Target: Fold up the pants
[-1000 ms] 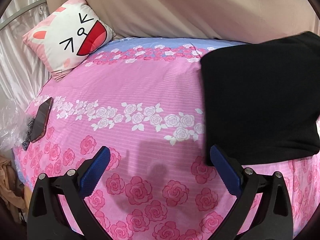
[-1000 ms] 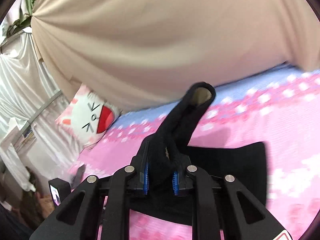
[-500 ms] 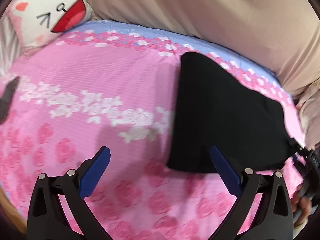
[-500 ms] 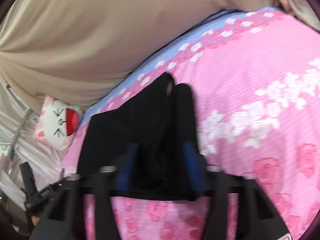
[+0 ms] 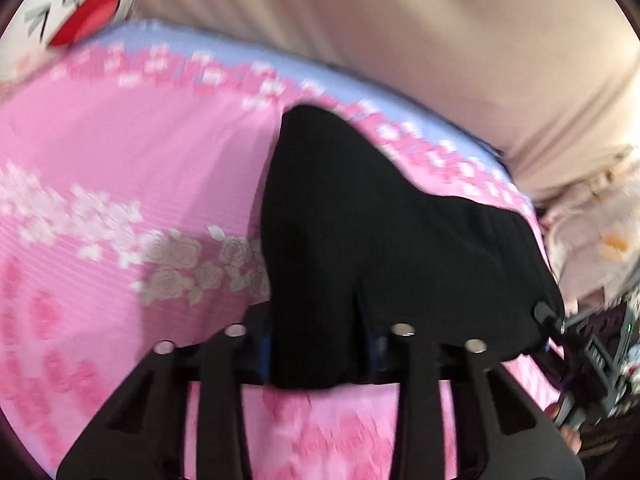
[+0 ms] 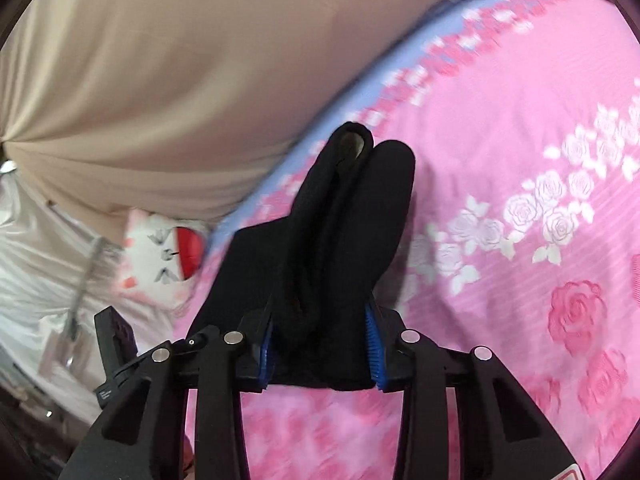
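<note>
I have my left gripper (image 5: 320,354) angled down, its 2 jaws closing on black cloth. At 3 o'clock, my right gripper (image 6: 320,340) closes likewise, cloth between its pads.

Cat pillow (image 5: 76,12) cut off by edge; bedspread (image 5: 120,152) pattern blurred.

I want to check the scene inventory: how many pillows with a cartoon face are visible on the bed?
1. The cartoon-face pillow lies at the far end of the pink bedsheet, against the beige curtain. The black pants may hide other things.
</note>
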A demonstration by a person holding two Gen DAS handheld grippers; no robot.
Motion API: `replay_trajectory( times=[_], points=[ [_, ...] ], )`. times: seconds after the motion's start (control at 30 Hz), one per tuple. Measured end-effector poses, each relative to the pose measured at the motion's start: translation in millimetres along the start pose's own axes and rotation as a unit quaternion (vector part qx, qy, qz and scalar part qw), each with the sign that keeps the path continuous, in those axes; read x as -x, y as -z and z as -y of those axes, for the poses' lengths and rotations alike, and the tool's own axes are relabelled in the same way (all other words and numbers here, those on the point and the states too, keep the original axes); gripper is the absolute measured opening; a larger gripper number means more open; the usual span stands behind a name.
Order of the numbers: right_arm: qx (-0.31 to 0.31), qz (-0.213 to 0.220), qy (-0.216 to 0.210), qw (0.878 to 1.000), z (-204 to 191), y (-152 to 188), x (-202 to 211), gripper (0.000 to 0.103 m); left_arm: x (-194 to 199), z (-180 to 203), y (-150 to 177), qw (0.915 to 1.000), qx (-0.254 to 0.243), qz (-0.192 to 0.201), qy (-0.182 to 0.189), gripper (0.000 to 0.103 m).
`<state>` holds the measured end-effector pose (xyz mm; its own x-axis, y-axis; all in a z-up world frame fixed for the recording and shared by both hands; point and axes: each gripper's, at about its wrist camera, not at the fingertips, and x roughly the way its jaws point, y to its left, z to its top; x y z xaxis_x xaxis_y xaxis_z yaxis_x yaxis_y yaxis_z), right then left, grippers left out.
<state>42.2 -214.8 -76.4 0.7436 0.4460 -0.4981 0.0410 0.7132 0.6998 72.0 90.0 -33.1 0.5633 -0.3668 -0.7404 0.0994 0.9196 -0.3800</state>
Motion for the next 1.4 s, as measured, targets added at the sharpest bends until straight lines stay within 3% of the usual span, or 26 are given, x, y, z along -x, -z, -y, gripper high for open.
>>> replay_trajectory(
  times=[0.07,0.13,0.17,0.2,0.23,0.27,0.33,0.4,0.43,0.53,0.67,0.7,0.73,0.77,0.83,0.87,0.97,1.07,1.1,1.23,1.3,1.4],
  points=[
    [0.011,-0.002,0.019,1.000,1,11,19,0.035,24,7,16,0.9996,-0.013,-0.014,0.022,0.029],
    [-0.009,-0.022,0.032,0.999,23,26,23,0.041,26,9,34,0.9989,-0.030,-0.031,0.019,0.036],
    [-0.019,-0.041,0.065,0.997,41,36,15,0.043,20,10,43,0.9984,-0.038,-0.040,0.005,0.042],
    [-0.028,-0.046,0.087,0.995,52,42,12,0.052,9,8,56,0.9975,-0.046,-0.049,-0.021,0.045],
    [-0.042,-0.031,0.070,0.996,58,45,19,0.052,3,5,64,0.9969,-0.044,-0.051,-0.042,0.052],
    [-0.047,-0.023,0.074,0.996,56,45,27,0.054,4,2,68,0.9973,-0.034,-0.046,-0.047,0.053],
    [0.006,0.038,0.131,0.991,26,32,53,0.056,19,-1,68,0.9985,-0.023,-0.030,-0.040,0.053],
    [0.072,0.062,0.157,0.983,-5,17,60,0.063,43,6,58,0.9977,-0.032,0.022,-0.055,0.072],
    [0.098,0.064,0.154,0.981,-18,10,58,0.069,54,12,52,0.9949,-0.043,0.057,-0.071,0.089],
    [0.163,0.054,0.168,0.971,-45,-13,24,0.077,70,33,42,0.9836,-0.072,0.114,-0.119,0.091],
    [0.163,-0.009,0.212,0.964,-26,-33,-43,0.077,60,55,39,0.9744,-0.120,0.121,-0.146,0.092],
    [0.152,-0.022,0.210,0.965,-20,-35,-54,0.073,50,60,39,0.9737,-0.130,0.110,-0.152,0.092],
    [0.137,-0.038,0.191,0.971,-12,-36,-64,0.036,43,60,41,0.9736,-0.135,0.099,-0.155,0.092],
    [0.123,-0.044,0.178,0.975,-12,-39,-65,0.027,34,60,43,0.9736,-0.139,0.086,-0.159,0.092],
    [0.135,-0.019,0.155,0.978,-29,-39,-52,0.020,25,58,45,0.9723,-0.142,0.076,-0.169,0.092],
    [0.146,0.011,0.144,0.979,-40,-38,-32,0.002,21,56,47,0.9711,-0.143,0.075,-0.176,0.092],
    [0.133,0.038,0.135,0.981,-32,-39,-7,0.004,5,51,52,0.9653,-0.150,0.066,-0.203,0.092],
    [0.110,-0.033,0.190,0.975,13,-34,-48,0.009,-18,43,55,0.9662,-0.141,0.044,-0.211,0.096],
    [0.097,-0.022,0.176,0.979,16,-32,-45,0.010,-21,41,57,0.9668,-0.138,0.041,-0.211,0.096],
    [0.105,0.068,0.139,0.982,-19,-28,4,0.018,-23,39,59,0.9653,-0.138,0.044,-0.218,0.098],
    [0.145,0.065,0.117,0.980,-49,-22,7,0.018,-23,38,58,0.9656,-0.137,0.043,-0.217,0.098],
    [0.195,0.020,0.127,0.972,-63,-5,-21,0.018,-26,38,58,0.9674,-0.130,0.040,-0.214,0.098]
  ],
)
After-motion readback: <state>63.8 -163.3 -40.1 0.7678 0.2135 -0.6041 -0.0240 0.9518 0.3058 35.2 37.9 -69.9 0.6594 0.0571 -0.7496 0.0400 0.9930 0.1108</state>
